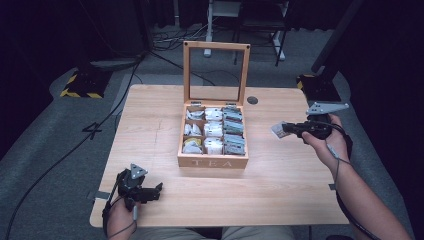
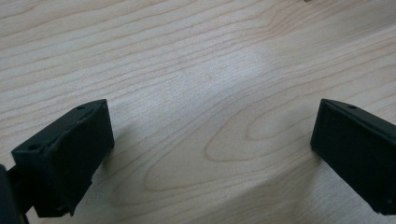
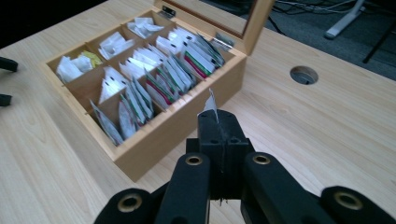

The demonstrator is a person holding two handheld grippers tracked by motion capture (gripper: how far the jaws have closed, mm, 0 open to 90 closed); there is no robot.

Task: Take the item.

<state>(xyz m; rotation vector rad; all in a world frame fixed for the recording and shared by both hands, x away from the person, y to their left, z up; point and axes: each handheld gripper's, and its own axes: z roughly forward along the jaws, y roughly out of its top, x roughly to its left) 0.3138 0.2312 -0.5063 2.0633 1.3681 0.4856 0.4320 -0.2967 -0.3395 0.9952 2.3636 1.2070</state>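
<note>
High view first, and I start at the left: my left hand-held gripper [image 1: 159,189] sits low over the near left corner of the worktop [image 1: 150,125], forearm coming in from the bottom edge, hand wrapped round the body, jaws pointing right toward the middle. In the left gripper view the two black jaws stand wide apart with bare wood grain between them, nothing held.

Moving to the centre, the wooden tea box [image 1: 212,161] stands with its glass-paned lid upright at the back. Its compartments are packed with sachets: loose white ones on the left side, tightly filed rows on the right. A round cable hole [image 1: 252,100] lies in the worktop just behind the box's right corner.

Over to the right: my right forearm angles up from the bottom right corner, wrist bent inward, and the right hand-held gripper [image 1: 284,129] points left, level, toward the box. It hangs above the worktop, just beside the box's right wall but apart from it. Its jaws are pinched together on a tea bag [image 1: 276,130]; in the right gripper view a white corner of that sachet [image 3: 210,103] pokes up past the closed tips.
</note>
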